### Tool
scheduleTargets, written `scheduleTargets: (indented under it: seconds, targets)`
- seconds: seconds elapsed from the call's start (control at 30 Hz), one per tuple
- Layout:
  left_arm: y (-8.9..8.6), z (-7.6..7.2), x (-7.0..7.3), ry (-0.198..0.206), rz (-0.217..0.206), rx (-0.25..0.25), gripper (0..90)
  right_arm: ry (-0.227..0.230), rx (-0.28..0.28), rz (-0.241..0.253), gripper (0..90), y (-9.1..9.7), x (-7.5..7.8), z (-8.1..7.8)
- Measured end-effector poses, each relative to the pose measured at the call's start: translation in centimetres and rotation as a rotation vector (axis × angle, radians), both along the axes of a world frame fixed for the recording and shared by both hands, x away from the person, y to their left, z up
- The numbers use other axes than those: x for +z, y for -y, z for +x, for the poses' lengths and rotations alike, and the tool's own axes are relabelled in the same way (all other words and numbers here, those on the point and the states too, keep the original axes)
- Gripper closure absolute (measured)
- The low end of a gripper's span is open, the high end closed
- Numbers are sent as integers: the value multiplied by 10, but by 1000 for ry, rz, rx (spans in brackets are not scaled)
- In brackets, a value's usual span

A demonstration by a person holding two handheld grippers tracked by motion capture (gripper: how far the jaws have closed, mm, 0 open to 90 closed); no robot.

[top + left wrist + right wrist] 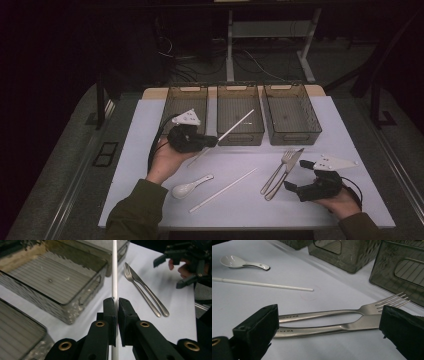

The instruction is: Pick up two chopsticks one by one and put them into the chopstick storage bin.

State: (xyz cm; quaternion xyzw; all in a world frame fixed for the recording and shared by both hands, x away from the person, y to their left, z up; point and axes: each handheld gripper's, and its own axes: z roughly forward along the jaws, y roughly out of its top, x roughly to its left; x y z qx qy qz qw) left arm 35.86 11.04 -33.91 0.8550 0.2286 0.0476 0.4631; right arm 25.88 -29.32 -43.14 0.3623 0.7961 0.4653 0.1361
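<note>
A: We see three smoky, see-through plastic bins in a row at the far edge of the white table mat (150, 145): the left bin (172, 107), the middle bin (240, 134) and the right bin (292, 137). What do they hold?

B: We see ribbed floors and no cutlery lying in them. In the left gripper view there are pale specks on one floor; the picture is too coarse for us to tell whether they are crumbs or scuffs.

A: And the thing in hand?

B: Our left gripper (116, 302) has its black jaws pressed together on a long white chopstick (114, 270). In the high view the stick runs slantwise from the gripper, its far end above the middle bin, its near end over the mat.

A: The other tool?

B: Our right gripper (329, 330) stands with its jaws wide apart, low over a steel fork (342, 312) and a steel knife (329, 328) lying side by side on the mat. The pads touch neither.

A: What else lies out?

B: A second white chopstick (222, 190) and a white ceramic soup spoon (191, 186), both flat on the mat between our hands.

A: Any writing?

B: Small stamped lettering on the fork and knife handles in the right gripper view, too fine for us to read.
</note>
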Motion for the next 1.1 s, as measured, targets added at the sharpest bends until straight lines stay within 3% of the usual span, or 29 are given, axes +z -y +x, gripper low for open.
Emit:
scheduleTargets:
  seconds: [0.53, 0.93, 1.1]
  targets:
    - [-7, 41, 27, 46, 20, 61, 843, 4, -9, -9, 25, 1, 0, 0]
    - [-24, 75, 27, 48, 19, 153, 843, 4, -12, -13, 25, 2, 0, 0]
    - [-29, 84, 25, 48, 48, 177, 843, 8, -12, -14, 25, 3, 0, 0]
